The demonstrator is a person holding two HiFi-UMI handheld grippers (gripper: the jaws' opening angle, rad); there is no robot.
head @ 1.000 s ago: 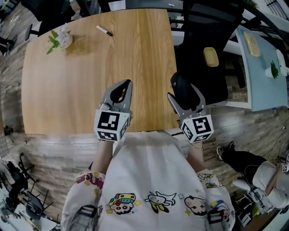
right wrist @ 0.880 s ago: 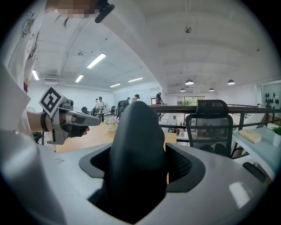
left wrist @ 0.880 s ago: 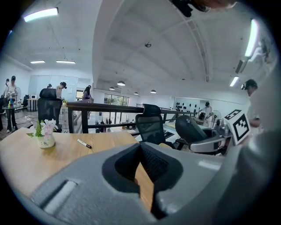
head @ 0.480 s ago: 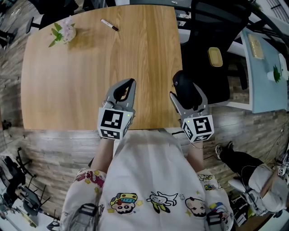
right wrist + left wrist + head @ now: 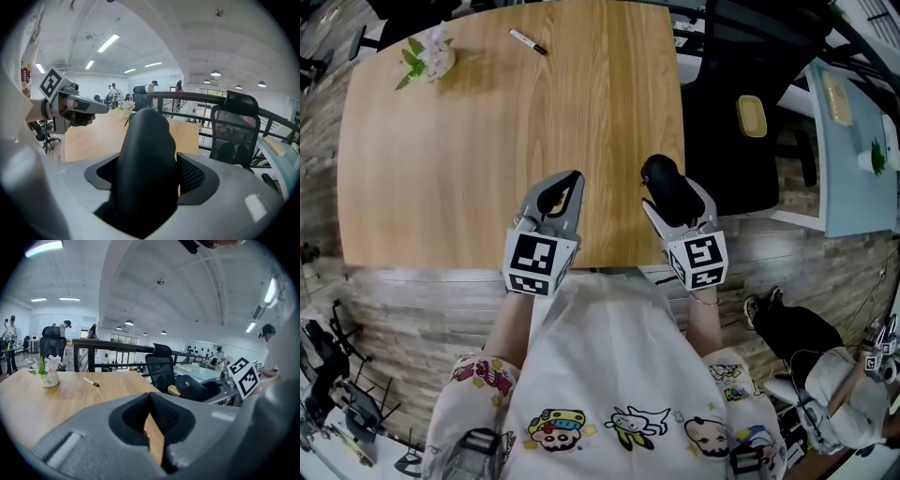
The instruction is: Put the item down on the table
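Fingers of the right gripper [image 5: 675,201] are being pressed against the sides of a black item [image 5: 661,178], which is being held over the near right corner of the table [image 5: 469,141]. Beside it, the left gripper [image 5: 561,187] is being held closed on nothing. The item is best eased down flat, well inside the edge, before the grip is loosened.
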